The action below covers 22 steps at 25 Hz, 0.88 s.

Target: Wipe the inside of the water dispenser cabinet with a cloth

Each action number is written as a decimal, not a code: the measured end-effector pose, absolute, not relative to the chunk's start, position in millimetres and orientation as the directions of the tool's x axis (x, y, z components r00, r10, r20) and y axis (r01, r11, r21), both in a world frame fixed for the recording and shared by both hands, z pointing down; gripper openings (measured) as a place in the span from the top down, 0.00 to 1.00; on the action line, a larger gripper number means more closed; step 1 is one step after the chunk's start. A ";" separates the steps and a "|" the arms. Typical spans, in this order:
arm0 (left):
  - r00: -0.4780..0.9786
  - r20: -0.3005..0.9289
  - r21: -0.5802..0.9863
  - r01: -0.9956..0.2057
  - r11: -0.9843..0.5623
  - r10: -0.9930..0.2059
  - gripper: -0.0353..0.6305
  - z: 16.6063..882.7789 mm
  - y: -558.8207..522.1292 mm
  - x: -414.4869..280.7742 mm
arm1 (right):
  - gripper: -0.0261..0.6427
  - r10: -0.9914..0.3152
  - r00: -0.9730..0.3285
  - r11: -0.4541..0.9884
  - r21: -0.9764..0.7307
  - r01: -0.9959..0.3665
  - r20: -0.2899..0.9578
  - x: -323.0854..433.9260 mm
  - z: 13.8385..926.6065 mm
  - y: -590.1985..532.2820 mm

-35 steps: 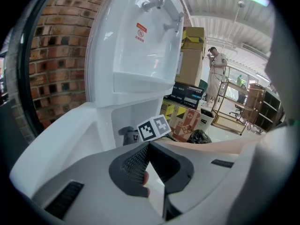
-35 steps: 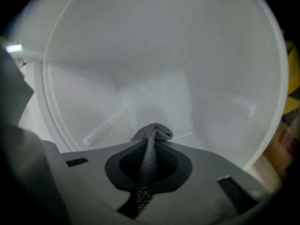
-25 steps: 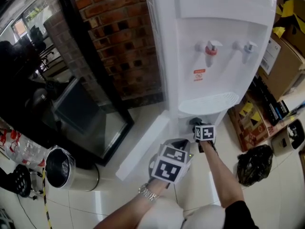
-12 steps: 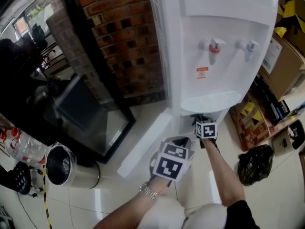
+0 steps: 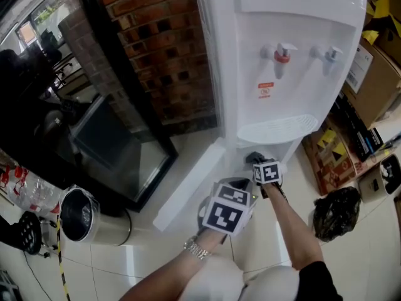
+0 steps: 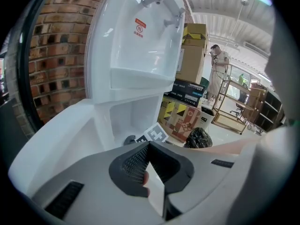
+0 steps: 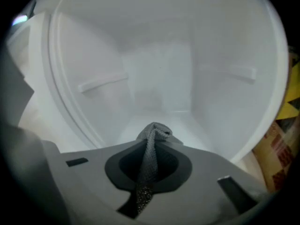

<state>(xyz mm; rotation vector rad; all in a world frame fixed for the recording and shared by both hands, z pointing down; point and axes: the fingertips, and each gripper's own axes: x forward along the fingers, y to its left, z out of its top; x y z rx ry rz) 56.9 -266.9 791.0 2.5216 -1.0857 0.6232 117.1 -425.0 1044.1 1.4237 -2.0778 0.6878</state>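
Note:
The white water dispenser [image 5: 282,74] stands with its lower cabinet door [image 5: 188,190] swung open to the left. My right gripper [image 5: 258,162] is at the cabinet's mouth, shut on a grey cloth [image 7: 152,163]. A bunch of that cloth sticks out past the jaws, just above the cabinet floor. In the right gripper view the white cabinet interior [image 7: 159,78] fills the frame, with a ledge on each side wall. My left gripper [image 5: 229,209] hangs lower and nearer to me, in front of the door. Its jaws [image 6: 149,146] are shut on nothing and point at the cabinet [image 6: 136,116].
A brick wall [image 5: 163,55] and a dark glass panel [image 5: 119,155] lie left of the dispenser, with a metal bin [image 5: 81,221] on the tiled floor. Cardboard boxes [image 5: 369,74] and a black bag [image 5: 335,215] crowd the right. A person [image 6: 216,74] stands far off.
The right gripper with the cloth has shifted only slightly at the cabinet mouth. The left gripper has hardly moved.

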 end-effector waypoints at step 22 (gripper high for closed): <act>0.618 0.518 0.121 -0.737 -0.665 -0.591 0.94 792.9 -264.6 54.8 | 0.94 -0.686 -0.336 0.334 -0.131 -0.933 0.646 122.5 1053.6 -454.9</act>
